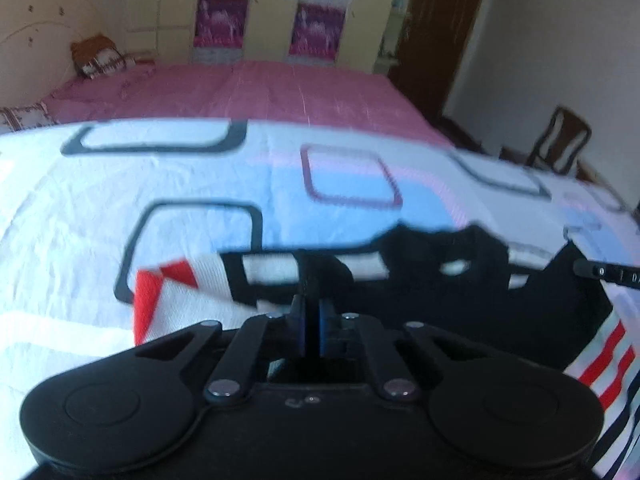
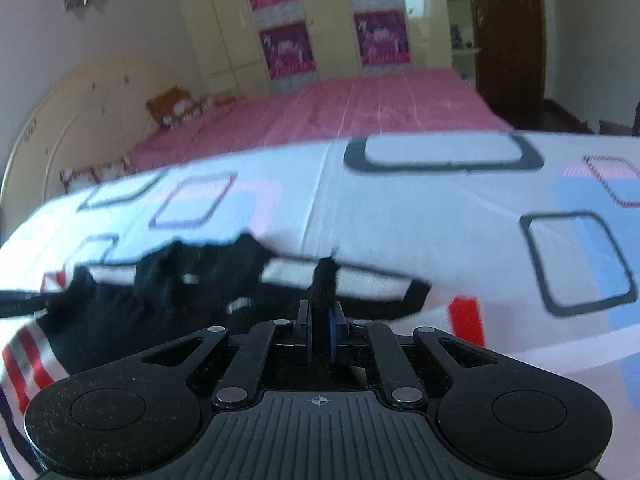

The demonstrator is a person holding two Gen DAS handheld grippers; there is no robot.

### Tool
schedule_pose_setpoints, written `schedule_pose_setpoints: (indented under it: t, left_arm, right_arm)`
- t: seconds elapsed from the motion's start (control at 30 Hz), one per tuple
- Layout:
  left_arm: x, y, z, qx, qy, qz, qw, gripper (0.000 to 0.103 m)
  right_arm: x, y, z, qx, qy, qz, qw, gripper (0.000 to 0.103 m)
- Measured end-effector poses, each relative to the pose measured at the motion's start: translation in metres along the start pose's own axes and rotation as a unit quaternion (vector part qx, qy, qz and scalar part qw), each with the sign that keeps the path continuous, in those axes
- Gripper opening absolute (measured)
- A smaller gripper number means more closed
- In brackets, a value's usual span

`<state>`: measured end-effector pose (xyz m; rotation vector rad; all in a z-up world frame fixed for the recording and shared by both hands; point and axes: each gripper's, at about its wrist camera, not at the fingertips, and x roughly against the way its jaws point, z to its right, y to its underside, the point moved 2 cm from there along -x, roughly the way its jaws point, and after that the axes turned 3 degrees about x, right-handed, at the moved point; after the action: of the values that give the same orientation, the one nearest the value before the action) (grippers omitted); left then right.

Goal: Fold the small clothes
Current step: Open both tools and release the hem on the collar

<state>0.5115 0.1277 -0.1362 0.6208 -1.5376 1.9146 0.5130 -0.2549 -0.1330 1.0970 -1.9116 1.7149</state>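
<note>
A small knitted garment (image 1: 192,292), white with black trim, a black middle and red stripes, lies spread on the patterned sheet. My left gripper (image 1: 312,276) is shut, its fingertips pinching the garment's black-edged far hem. The right gripper's fingers (image 1: 600,271) reach in from the right edge of the left wrist view at the same hem. In the right wrist view, my right gripper (image 2: 325,280) is shut on the black hem of the garment (image 2: 372,284), and the left gripper's fingers (image 2: 24,300) show as a dark blur at the far left.
The garment rests on a white sheet (image 1: 120,184) printed with rounded rectangles, laid over a bed with a pink cover (image 1: 260,88). A cushion (image 1: 100,56) sits by the headboard. Wardrobe doors (image 1: 260,8) stand behind the bed, and a wooden chair (image 1: 560,144) stands at the right.
</note>
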Motion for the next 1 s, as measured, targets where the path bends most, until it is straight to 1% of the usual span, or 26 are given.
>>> schedule_pose_setpoints:
  t: [0.17,0.27,0.33,0.43,0.5,0.57,0.67,0.7,0.73,0.77,0.8,0.83,0.87,1.0]
  left_arm:
    - [0.015,-0.02,0.002,0.012,-0.01,0.058,0.9982,0.006]
    - [0.008,-0.027,0.004,0.01,-0.026,0.067,0.9973,0.006]
    - [-0.001,-0.022,0.004,0.001,-0.046,0.06,0.9971,0.006]
    - [-0.015,-0.004,-0.003,-0.002,-0.073,0.036,0.9967,0.006]
    - [-0.021,0.006,-0.004,-0.014,-0.085,0.02,0.9961,0.006]
    - [-0.024,0.011,-0.005,-0.02,-0.09,0.014,0.9956,0.007]
    - [-0.023,0.01,-0.002,-0.024,-0.093,0.012,0.9953,0.013]
    - [-0.021,0.01,-0.001,-0.028,-0.096,0.013,0.995,0.02]
    - [-0.019,0.01,0.0,-0.031,-0.098,0.016,0.9946,0.026]
    - [-0.017,0.01,-0.001,-0.03,-0.094,0.017,0.9949,0.029]
    - [-0.015,0.01,-0.003,-0.027,-0.09,0.017,0.9955,0.034]
    - [-0.012,0.01,-0.004,-0.023,-0.088,0.018,0.9957,0.04]
    - [-0.01,0.011,-0.004,-0.02,-0.089,0.019,0.9956,0.042]
    - [0.004,0.01,-0.001,-0.018,-0.087,0.027,0.9957,0.046]
  right_arm:
    - [0.009,-0.015,0.001,0.001,0.015,0.041,0.999,0.006]
    - [0.003,-0.023,0.001,-0.009,0.022,0.052,0.998,0.006]
    - [-0.006,-0.024,0.004,-0.017,0.029,0.043,0.999,0.006]
    - [-0.026,-0.011,0.013,-0.028,0.046,0.006,0.999,0.006]
    - [-0.031,0.0,0.019,-0.027,0.056,-0.013,0.998,0.006]
    - [-0.036,0.008,0.024,-0.029,0.062,-0.027,0.997,0.006]
    - [-0.031,0.007,0.024,-0.031,0.063,-0.021,0.997,0.007]
    - [-0.028,0.007,0.025,-0.035,0.063,-0.018,0.997,0.008]
    - [-0.023,0.004,0.025,-0.039,0.063,-0.011,0.997,0.01]
    - [-0.018,0.003,0.023,-0.039,0.065,-0.003,0.997,0.023]
    - [-0.012,0.001,0.022,-0.037,0.068,0.007,0.997,0.049]
    - [-0.006,0.001,0.02,-0.035,0.069,0.016,0.997,0.06]
    - [0.0,0.001,0.018,-0.03,0.068,0.027,0.997,0.064]
    - [0.009,0.002,0.004,-0.006,0.064,0.029,0.997,0.064]
